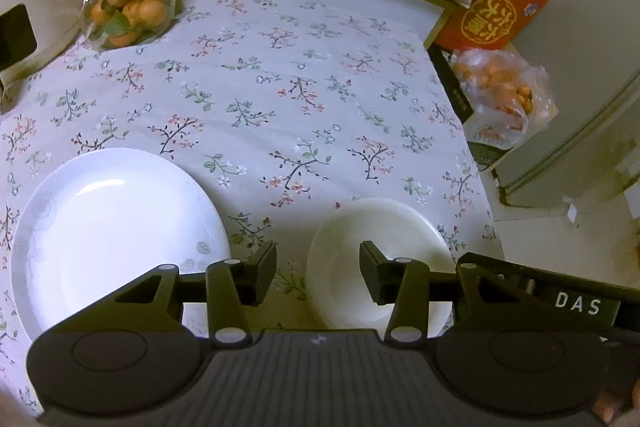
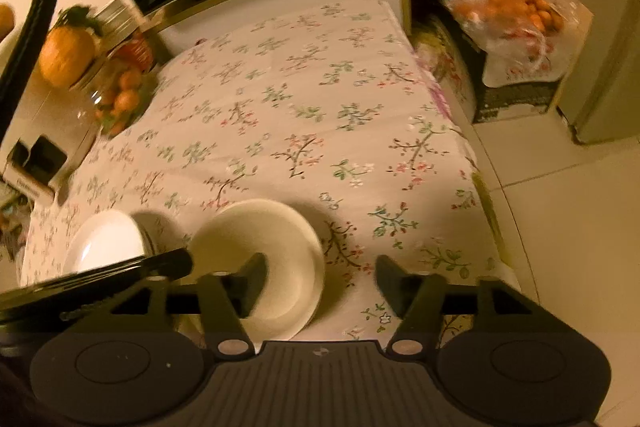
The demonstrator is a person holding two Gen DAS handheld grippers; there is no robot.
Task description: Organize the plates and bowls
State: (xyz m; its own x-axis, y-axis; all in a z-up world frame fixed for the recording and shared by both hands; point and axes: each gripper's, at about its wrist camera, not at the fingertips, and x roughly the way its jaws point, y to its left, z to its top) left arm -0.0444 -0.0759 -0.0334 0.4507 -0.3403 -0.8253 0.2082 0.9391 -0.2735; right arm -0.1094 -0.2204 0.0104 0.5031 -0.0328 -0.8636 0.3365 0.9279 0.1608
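On the floral cloth (image 1: 280,99), a white plate (image 1: 116,227) lies at eight o'clock in the left wrist view, a cream bowl (image 1: 360,227) at five o'clock, apart. Left gripper (image 1: 318,273) is spread, straddling the bowl's near-left rim without pressing it. Right gripper (image 2: 320,285) is spread wide, one finger over the bowl (image 2: 276,235), pinching nothing.

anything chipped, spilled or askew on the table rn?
Nothing stands out. The plate and bowl sit flat and apart on the floral cloth, both empty, no chips or spills visible. Both claws are open: the left claw and the right claw each straddle the bowl's rim without gripping it.
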